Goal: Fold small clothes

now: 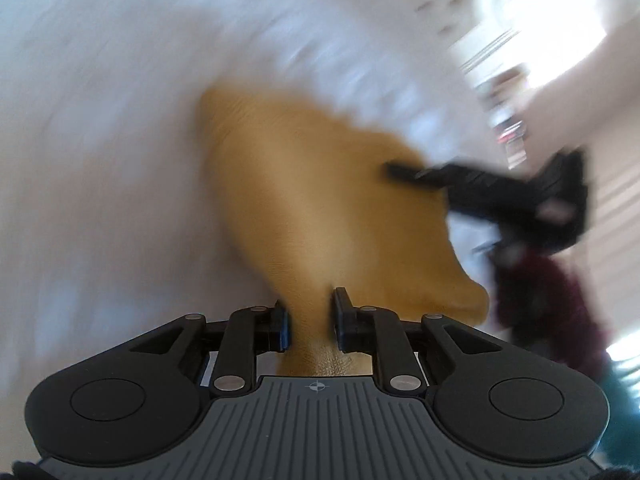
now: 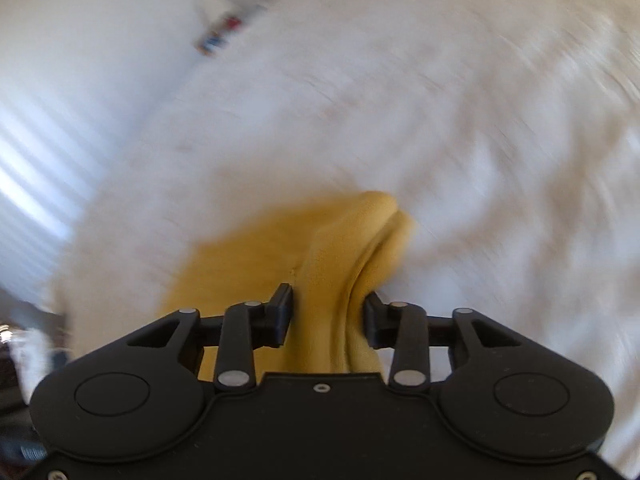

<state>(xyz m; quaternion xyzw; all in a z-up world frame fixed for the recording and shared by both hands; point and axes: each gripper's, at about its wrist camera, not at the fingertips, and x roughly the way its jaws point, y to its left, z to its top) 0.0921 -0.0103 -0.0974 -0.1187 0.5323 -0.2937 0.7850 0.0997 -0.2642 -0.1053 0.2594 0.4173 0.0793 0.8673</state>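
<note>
A small mustard-yellow garment point(image 1: 304, 184) lies on a white bed sheet point(image 1: 100, 120); both views are blurred. My left gripper point(image 1: 312, 312) is shut on the garment's near edge, with cloth pinched between its narrow jaws. In the right wrist view a raised fold of the same garment point(image 2: 248, 248) runs between the fingers of my right gripper point(image 2: 328, 312). Those jaws stand wider apart, and the fold sits loosely between them. In the left wrist view my right gripper point(image 1: 400, 170) reaches in from the right, its tips over the garment's far right part.
White bedding point(image 2: 440, 100) fills most of both views. A dark maroon fuzzy sleeve point(image 1: 548, 300) shows behind the right gripper. A bright window point(image 1: 560, 12) is at the upper right. Small colourful items point(image 2: 220, 36) sit blurred beyond the bed's edge.
</note>
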